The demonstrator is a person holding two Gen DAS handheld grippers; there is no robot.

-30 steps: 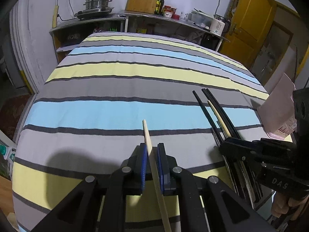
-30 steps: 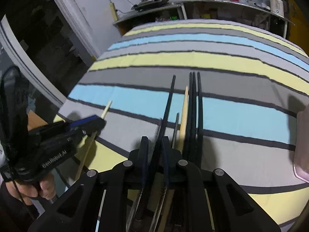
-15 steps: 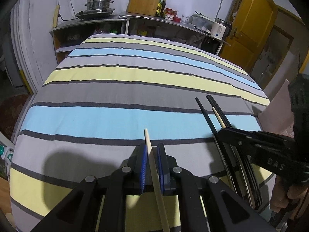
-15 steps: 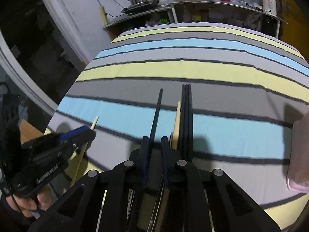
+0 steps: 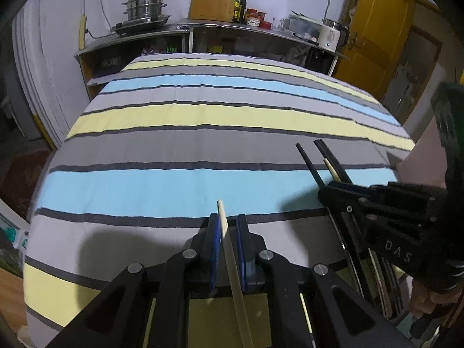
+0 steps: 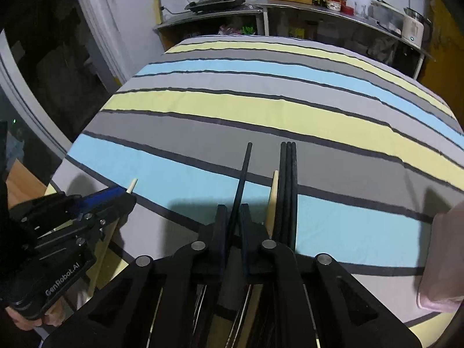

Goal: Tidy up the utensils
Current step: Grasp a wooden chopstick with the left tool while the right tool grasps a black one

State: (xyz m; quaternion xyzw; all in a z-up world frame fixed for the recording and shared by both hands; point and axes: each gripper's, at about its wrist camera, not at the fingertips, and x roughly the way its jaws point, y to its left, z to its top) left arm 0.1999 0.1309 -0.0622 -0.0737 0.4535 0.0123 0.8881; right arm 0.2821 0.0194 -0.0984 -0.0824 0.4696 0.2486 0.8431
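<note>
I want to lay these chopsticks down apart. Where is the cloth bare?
The striped cloth is bare from the kitchen shelf down to both grippers. It is crowded at the near right: black chopsticks, a wooden chopstick and a pink object by the right gripper.

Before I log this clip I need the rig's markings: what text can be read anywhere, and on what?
"DAS": white letters on the body of the right gripper, left wrist view.
"GenRobot.AI": on the body of the left gripper, right wrist view.
Labels on the bottles and jars along the back counter: too small to read.
</note>
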